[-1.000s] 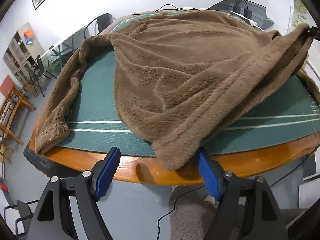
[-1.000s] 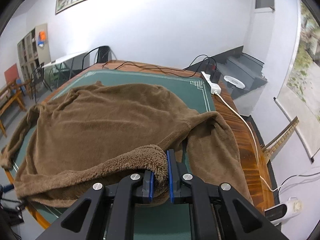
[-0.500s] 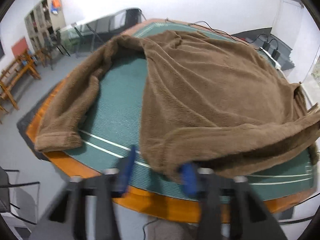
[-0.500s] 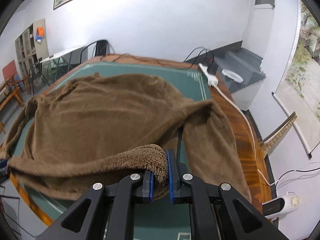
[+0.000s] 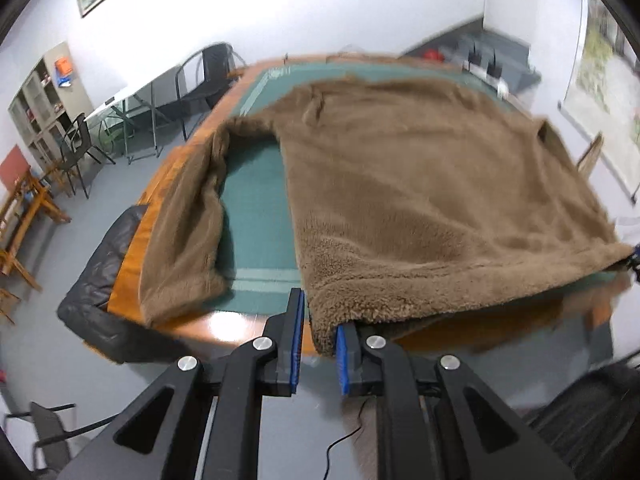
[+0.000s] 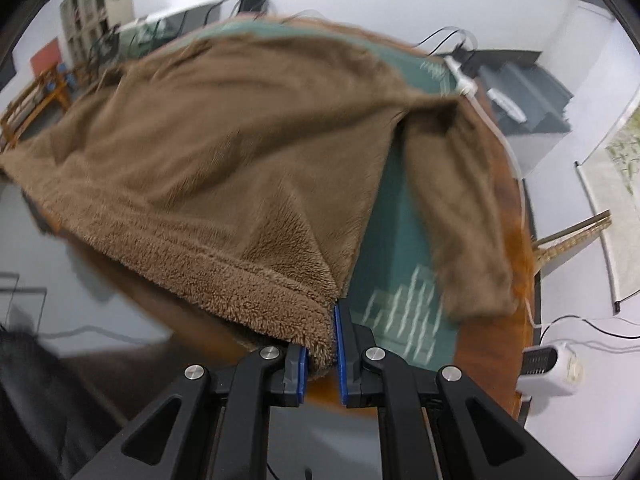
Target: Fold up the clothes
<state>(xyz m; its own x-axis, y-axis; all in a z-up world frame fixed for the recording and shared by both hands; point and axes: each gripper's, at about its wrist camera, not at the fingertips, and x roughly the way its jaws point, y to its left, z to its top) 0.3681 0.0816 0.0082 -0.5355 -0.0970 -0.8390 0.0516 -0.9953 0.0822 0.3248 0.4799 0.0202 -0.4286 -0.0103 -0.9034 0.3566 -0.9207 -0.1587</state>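
Left hand-held gripper (image 5: 318, 334): angled steeply down over the near edge of the tabletop (image 5: 224, 326). Jaws just closed in, now nearly together, blue pads (image 5: 295, 344) pinching the near left corner of the hem of the brown fleece garment (image 5: 420, 200). Corner raised clear of the tabletop.

Right hand-held gripper (image 6: 322, 350): likewise pitched steeply down, rolled somewhat to one side, horizon tilted in its view. Jaws almost fully closed, blue pads (image 6: 339, 356) clamped on the opposite corner of the same hem. Cloth bunched thick between the pads.

Brown fleece garment (image 6: 240, 152): spread over the green mat of the tabletop, hem edge stretched taut between the two hand-held grippers and lifted along the near side. Far part of the body resting on the mat. Left sleeve (image 5: 184, 240) lying along the left rim, cuff near the front edge, apart from the body with bare green mat between. Right sleeve (image 6: 460, 208) lying on the mat toward the right rim, cuff close to the wooden border, a wedge of green mat showing between sleeve and body.

Surroundings: black cushion (image 5: 104, 280) hanging at the left corner of the tabletop; white power strip (image 6: 460, 76) with cable at the far right rim; white heater (image 6: 554, 366) on the floor to the right. Both views motion-blurred; finer detail of the hem not readable.
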